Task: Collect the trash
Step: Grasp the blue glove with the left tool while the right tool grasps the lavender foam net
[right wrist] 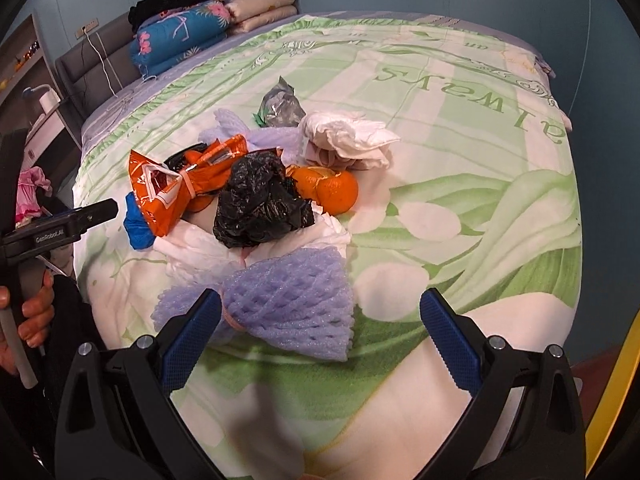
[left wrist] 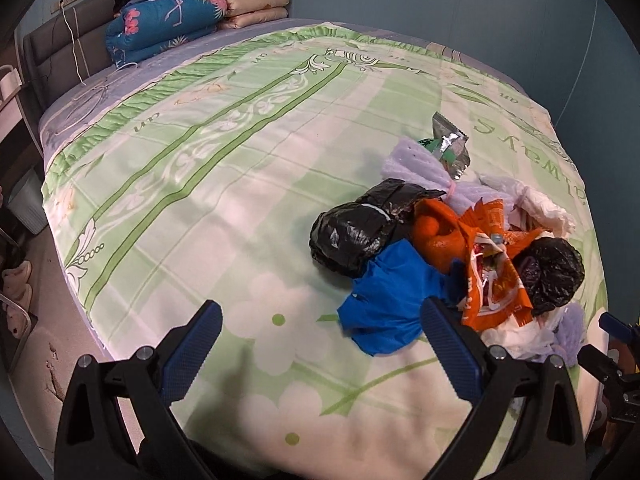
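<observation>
A heap of trash lies on the green-and-white bedspread. It holds a black plastic bundle, a blue scrap, an orange wrapper, a crumpled black bag, orange peel, white tissue, a foil packet and purple foam netting. My left gripper hangs open over the bedspread, its right finger beside the blue scrap. In the right wrist view my right gripper is open just above the foam netting. Both hold nothing.
Folded quilts and pillows are stacked at the headboard. A white cable hangs there. The floor and a white bin lie off the left edge. A hand holds the other gripper at the left of the right wrist view.
</observation>
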Action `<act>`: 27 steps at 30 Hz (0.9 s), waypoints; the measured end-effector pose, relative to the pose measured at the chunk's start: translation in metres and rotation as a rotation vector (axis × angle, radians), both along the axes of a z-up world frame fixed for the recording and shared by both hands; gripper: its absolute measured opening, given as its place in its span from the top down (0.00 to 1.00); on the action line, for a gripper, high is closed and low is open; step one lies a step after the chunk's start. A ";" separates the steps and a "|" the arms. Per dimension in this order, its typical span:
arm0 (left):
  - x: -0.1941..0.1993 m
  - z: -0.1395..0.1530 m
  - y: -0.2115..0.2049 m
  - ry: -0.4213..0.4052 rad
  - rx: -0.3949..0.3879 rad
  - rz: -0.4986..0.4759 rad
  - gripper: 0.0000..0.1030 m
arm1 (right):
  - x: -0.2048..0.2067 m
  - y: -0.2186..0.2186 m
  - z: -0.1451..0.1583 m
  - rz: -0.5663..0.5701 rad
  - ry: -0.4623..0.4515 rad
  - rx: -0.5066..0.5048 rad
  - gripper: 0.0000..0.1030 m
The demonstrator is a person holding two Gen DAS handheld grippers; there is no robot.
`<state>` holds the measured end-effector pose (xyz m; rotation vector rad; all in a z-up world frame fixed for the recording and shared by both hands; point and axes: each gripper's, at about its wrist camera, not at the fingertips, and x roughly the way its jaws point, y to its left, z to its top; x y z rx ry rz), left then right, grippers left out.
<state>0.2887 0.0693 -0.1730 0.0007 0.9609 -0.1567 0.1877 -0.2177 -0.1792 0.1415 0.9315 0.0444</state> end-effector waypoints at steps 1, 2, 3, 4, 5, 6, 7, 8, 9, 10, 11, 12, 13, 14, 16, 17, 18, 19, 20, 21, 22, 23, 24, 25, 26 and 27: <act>0.002 -0.003 -0.001 0.003 -0.008 -0.007 0.08 | 0.001 0.000 -0.002 -0.001 0.005 0.005 0.07; 0.004 -0.004 -0.002 0.003 -0.011 -0.015 0.08 | 0.003 0.000 -0.003 -0.005 0.010 0.010 0.07; 0.004 -0.005 -0.004 0.001 -0.012 -0.024 0.10 | 0.004 0.000 -0.004 -0.002 0.014 0.012 0.07; 0.006 -0.007 -0.007 -0.003 -0.009 -0.039 0.13 | 0.006 0.001 -0.006 0.002 0.019 0.010 0.07; 0.007 -0.008 -0.010 -0.003 -0.006 -0.045 0.13 | 0.007 0.002 -0.007 0.001 0.023 0.006 0.07; 0.008 -0.009 -0.012 -0.003 -0.009 -0.053 0.14 | 0.008 0.003 -0.008 0.001 0.027 0.007 0.07; 0.009 -0.010 -0.013 -0.002 -0.013 -0.061 0.17 | 0.009 0.003 -0.010 0.002 0.035 0.017 0.07; 0.010 -0.011 -0.016 0.001 -0.016 -0.068 0.19 | 0.010 0.004 -0.011 0.004 0.043 0.023 0.07; 0.012 -0.012 -0.017 0.003 -0.021 -0.074 0.24 | 0.011 0.004 -0.013 0.007 0.049 0.027 0.07; 0.014 -0.012 -0.019 0.008 -0.028 -0.082 0.29 | 0.012 0.005 -0.014 0.008 0.053 0.036 0.07; 0.015 -0.013 -0.020 0.011 -0.030 -0.086 0.31 | 0.012 0.005 -0.015 0.012 0.061 0.039 0.08; 0.015 -0.014 -0.022 0.013 -0.031 -0.095 0.41 | 0.013 0.006 -0.016 0.016 0.069 0.045 0.09; 0.015 -0.016 -0.024 0.015 -0.031 -0.106 0.50 | 0.014 0.006 -0.017 0.013 0.073 0.060 0.09; 0.014 -0.017 -0.026 0.015 -0.030 -0.114 0.55 | 0.014 0.005 -0.018 0.011 0.081 0.072 0.14; 0.011 -0.016 -0.029 0.004 -0.034 -0.128 0.69 | 0.016 0.005 -0.019 0.015 0.096 0.101 0.23; 0.010 -0.016 -0.029 0.000 -0.038 -0.132 0.72 | 0.015 0.006 -0.019 0.024 0.098 0.113 0.28; 0.008 -0.015 -0.030 -0.004 -0.043 -0.134 0.77 | 0.015 0.007 -0.019 0.033 0.095 0.116 0.34; 0.007 -0.014 -0.030 -0.008 -0.053 -0.138 0.80 | 0.014 0.009 -0.017 0.048 0.090 0.119 0.36; 0.006 -0.013 -0.029 -0.011 -0.061 -0.139 0.82 | 0.013 0.012 -0.016 0.058 0.082 0.114 0.42; 0.005 -0.013 -0.028 -0.012 -0.068 -0.140 0.84 | 0.012 0.014 -0.015 0.066 0.079 0.114 0.50; 0.004 -0.013 -0.027 -0.012 -0.080 -0.140 0.87 | 0.011 0.015 -0.014 0.076 0.075 0.119 0.55; 0.004 -0.012 -0.025 -0.013 -0.093 -0.136 0.88 | 0.010 0.016 -0.013 0.079 0.075 0.121 0.64; 0.003 -0.012 -0.023 -0.013 -0.105 -0.132 0.89 | 0.009 0.016 -0.012 0.080 0.075 0.128 0.70; 0.003 -0.011 -0.020 -0.014 -0.123 -0.128 0.90 | 0.008 0.016 -0.011 0.083 0.076 0.135 0.74; 0.002 -0.010 -0.017 -0.015 -0.139 -0.122 0.90 | 0.007 0.015 -0.010 0.088 0.076 0.132 0.88; 0.000 -0.010 -0.016 -0.018 -0.150 -0.116 0.91 | 0.005 0.014 -0.009 0.093 0.076 0.140 0.88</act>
